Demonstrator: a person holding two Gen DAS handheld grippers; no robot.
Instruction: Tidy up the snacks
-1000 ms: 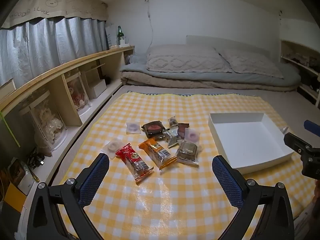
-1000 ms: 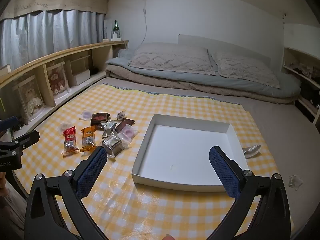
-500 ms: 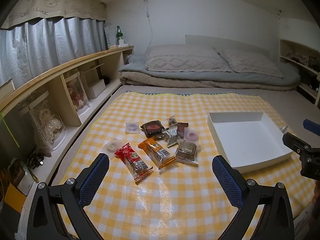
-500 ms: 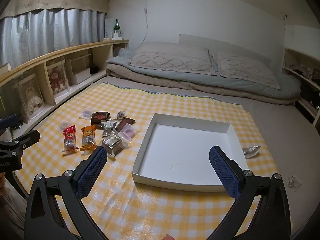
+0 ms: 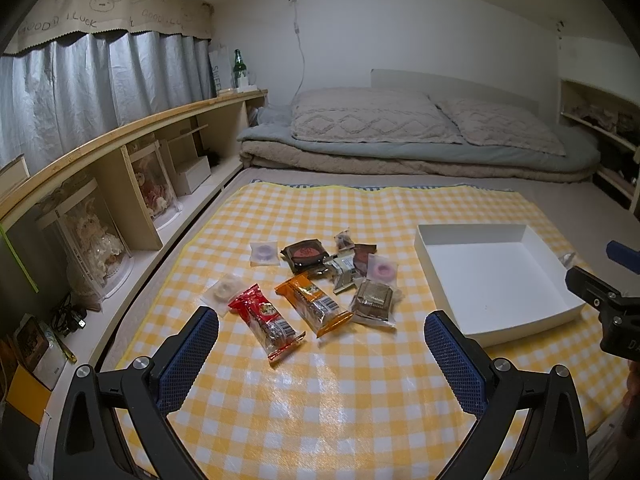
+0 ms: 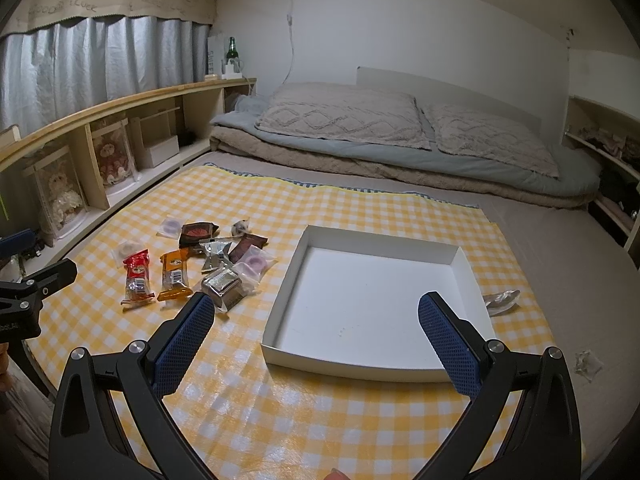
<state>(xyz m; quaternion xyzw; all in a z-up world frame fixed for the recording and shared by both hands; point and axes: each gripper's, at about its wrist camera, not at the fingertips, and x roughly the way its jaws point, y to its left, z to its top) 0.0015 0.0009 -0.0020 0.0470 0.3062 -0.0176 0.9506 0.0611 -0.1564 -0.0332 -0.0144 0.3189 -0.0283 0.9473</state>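
Snacks (image 5: 320,280) unmoved beside white tray (image 6: 468,264), both grippers' fingers still spread, empty

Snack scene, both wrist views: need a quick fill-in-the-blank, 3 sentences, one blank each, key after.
1. The white box holds ____ snacks.
2. The red snack bar lies directly beside an ____ one on the checked mat.
3. The left gripper and right gripper both have jaws that are ____.

Missing words: no; orange; open
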